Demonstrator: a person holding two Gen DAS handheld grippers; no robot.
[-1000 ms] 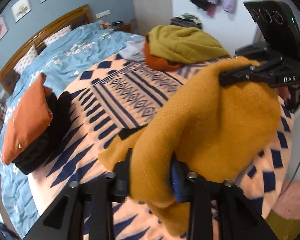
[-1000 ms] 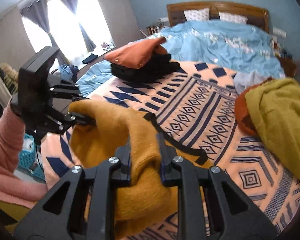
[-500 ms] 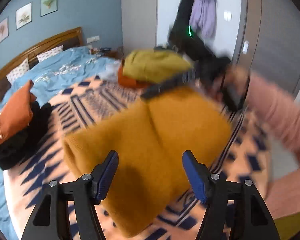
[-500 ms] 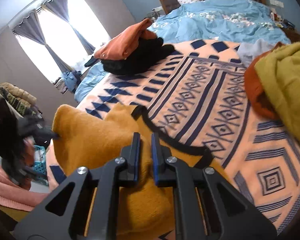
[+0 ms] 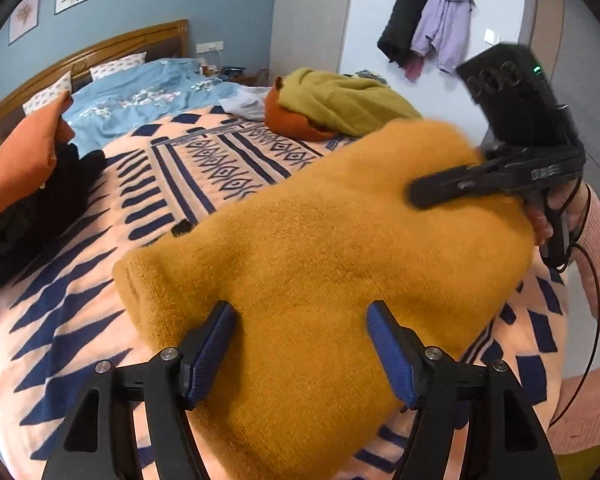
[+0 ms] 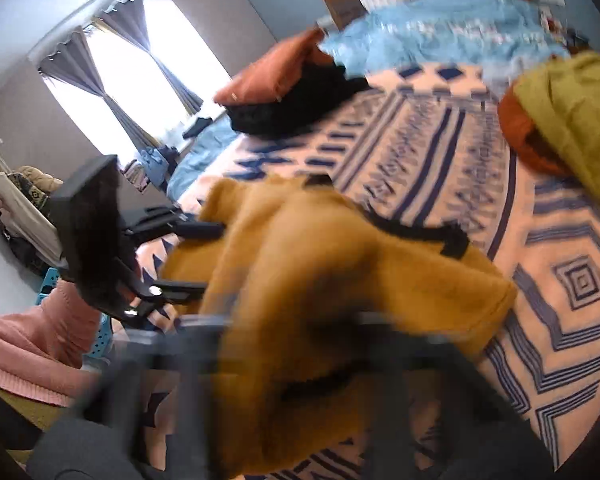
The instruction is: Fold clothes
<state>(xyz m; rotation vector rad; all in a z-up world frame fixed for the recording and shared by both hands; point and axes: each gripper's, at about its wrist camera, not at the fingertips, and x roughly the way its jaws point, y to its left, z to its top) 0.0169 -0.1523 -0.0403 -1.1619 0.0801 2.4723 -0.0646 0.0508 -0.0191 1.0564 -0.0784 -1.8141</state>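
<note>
Left wrist view: the left claw [image 5: 300, 344] stands with its blue pads wide apart, holding nothing, over the near edge of a mustard sweater [image 5: 320, 248] that lies in a doubled-over bundle on the patterned blanket [image 5: 80, 320] of the bed. Just beyond, across the sweater's far right side, the right claw [image 5: 432, 196] rests on the knit; its fingers look drawn together in this view, but the right wrist view is too blurred to tell whether they pinch cloth. Ahead and to the left of the left claw sits a stack of an orange garment [image 5: 16, 164] on black clothes [image 5: 32, 208]; farther ahead and to the right lies a loose heap, an olive garment [image 5: 340, 100] over a rust-coloured one [image 5: 292, 120]. By the look of it, the sweater is near folded and may need squaring off, while the heap remains to be folded.
</note>
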